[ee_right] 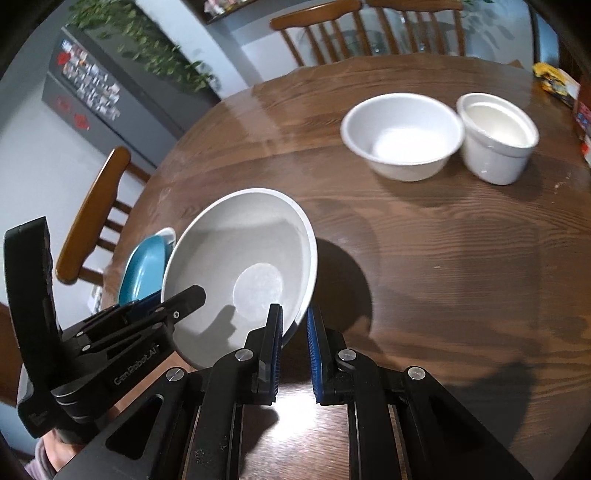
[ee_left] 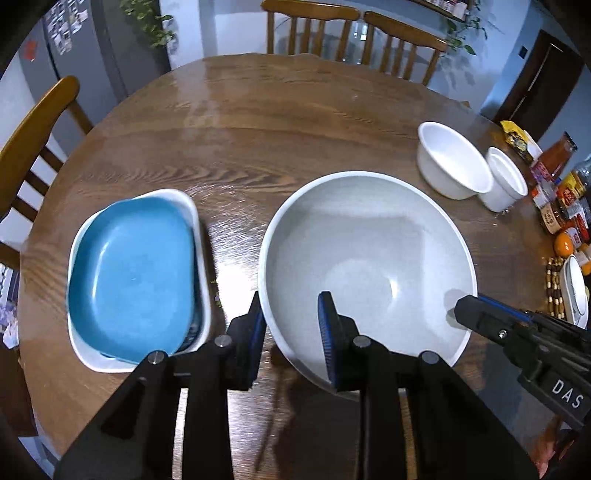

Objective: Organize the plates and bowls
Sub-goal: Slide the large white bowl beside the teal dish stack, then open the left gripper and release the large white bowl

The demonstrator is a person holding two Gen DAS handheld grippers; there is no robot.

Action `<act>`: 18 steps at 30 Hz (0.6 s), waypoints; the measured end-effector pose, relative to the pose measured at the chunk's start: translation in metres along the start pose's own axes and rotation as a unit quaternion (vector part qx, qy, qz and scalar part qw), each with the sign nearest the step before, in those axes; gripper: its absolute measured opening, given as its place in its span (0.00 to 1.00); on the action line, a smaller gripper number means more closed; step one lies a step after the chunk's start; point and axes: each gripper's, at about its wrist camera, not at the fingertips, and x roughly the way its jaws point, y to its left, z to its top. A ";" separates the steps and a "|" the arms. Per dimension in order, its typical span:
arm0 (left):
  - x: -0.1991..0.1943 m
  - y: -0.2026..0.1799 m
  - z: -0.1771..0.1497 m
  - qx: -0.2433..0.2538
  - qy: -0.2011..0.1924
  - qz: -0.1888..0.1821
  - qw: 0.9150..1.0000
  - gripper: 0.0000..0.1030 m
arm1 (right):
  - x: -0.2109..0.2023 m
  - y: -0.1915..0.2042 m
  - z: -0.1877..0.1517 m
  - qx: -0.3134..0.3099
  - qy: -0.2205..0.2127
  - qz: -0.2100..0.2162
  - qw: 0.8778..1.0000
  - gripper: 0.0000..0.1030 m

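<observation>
Left wrist view: both grippers hold one large grey bowl [ee_left: 365, 266] above the wooden table [ee_left: 258, 129].
The left gripper [ee_left: 291, 332] clamps its near-left rim, the right gripper [ee_right: 295, 343] its near-right rim, jaws narrow. The bowl is round, with no long axis, mouth up, tilted slightly. It hangs between the blue plate [ee_left: 133, 277] and two white bowls [ee_left: 454, 162].

Both wrist cameras look steeply down along their own black gripper fingers onto the round brown wooden tabletop [ee_left: 258, 122], close above it. Each view shares the large pale grey bowl [ee_left: 365, 258], two small white bowls [ee_right: 402, 136] and the wooden chairs [ee_left: 310, 22] behind.
</observation>
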 end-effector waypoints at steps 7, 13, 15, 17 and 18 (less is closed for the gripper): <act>0.007 0.006 -0.001 0.002 0.009 0.002 1.000 0.25 | 0.008 0.004 0.001 -0.003 0.006 -0.003 1.000 0.14; 0.003 0.008 -0.003 0.010 0.005 -0.005 1.000 0.62 | 0.010 0.003 0.002 0.014 0.009 -0.005 1.000 0.14; -0.003 0.011 -0.002 0.005 0.000 -0.008 1.000 0.73 | 0.004 0.000 0.001 0.023 0.001 -0.007 1.000 0.18; -0.012 0.018 0.000 -0.003 -0.005 -0.015 1.000 0.75 | -0.005 -0.003 0.000 0.027 -0.011 -0.006 1.000 0.24; -0.017 0.023 0.001 -0.007 -0.007 -0.017 1.000 0.77 | -0.011 -0.006 -0.001 0.031 -0.018 -0.005 0.999 0.29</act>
